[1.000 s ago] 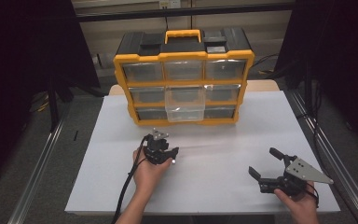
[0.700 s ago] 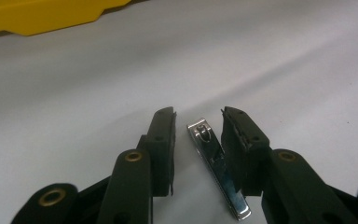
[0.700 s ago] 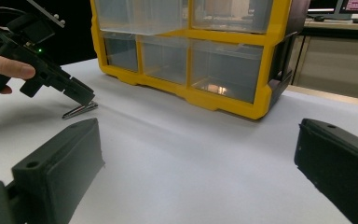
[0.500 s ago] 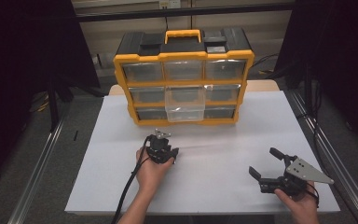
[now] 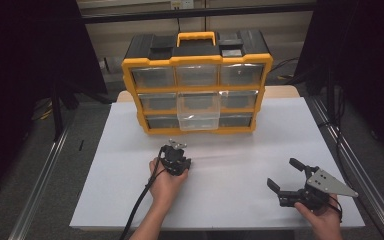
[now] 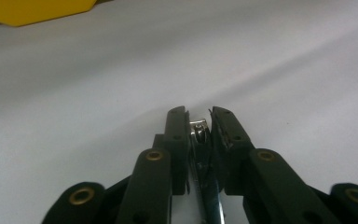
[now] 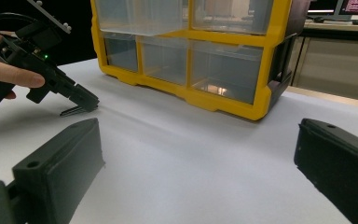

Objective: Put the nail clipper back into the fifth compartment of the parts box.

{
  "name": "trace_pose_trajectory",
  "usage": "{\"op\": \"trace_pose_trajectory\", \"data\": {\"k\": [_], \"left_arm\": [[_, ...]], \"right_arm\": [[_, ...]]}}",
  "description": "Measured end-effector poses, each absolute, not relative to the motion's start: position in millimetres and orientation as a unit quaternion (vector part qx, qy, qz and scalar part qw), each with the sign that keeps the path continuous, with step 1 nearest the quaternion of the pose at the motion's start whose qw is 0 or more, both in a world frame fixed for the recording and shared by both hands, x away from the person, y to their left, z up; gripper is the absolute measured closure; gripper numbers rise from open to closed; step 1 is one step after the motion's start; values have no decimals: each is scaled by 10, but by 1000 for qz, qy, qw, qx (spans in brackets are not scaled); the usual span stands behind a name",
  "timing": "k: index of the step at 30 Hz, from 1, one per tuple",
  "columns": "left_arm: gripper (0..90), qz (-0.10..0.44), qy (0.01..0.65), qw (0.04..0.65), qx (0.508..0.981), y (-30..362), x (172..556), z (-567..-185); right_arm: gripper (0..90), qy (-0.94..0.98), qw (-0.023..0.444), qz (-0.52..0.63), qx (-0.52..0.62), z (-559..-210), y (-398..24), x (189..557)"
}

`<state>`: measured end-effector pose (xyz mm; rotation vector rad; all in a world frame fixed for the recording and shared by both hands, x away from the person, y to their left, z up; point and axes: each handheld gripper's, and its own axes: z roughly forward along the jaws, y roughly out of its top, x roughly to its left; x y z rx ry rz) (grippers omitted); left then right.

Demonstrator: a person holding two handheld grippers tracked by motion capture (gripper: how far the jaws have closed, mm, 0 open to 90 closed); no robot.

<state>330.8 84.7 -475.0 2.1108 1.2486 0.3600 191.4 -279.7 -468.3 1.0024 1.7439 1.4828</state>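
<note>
1. The left gripper (image 5: 178, 148) pinches a small shiny metal piece (image 6: 200, 154), tip down on the white table (image 5: 240, 150).
2. The yellow drawer cabinet (image 5: 198, 82) stands at 12 o'clock; its middle drawer (image 5: 198, 112) juts out.
3. The right gripper (image 5: 286, 176), at 4 o'clock, is spread and empty.
4. Likely step: carrying the piece; next, lift toward that drawer.

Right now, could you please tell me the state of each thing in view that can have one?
Left gripper: shut on a small metal object, tip down near the table.
Right gripper: open, nothing between its jaws.
Middle drawer of the organizer: pulled out.
Other drawers: pushed in.
</note>
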Motion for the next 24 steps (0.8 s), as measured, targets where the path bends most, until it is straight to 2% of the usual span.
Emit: {"op": "trace_pose_trajectory", "data": {"k": [14, 24], "left_arm": [[795, 113, 482, 335, 801, 935, 3355, -4737], [795, 105, 485, 364, 788, 1004, 3326, -4695]], "right_arm": [[6, 663, 312, 563, 383, -4689, -2806, 1919], [6, 661, 316, 563, 382, -4689, -2815, 1924]]}}
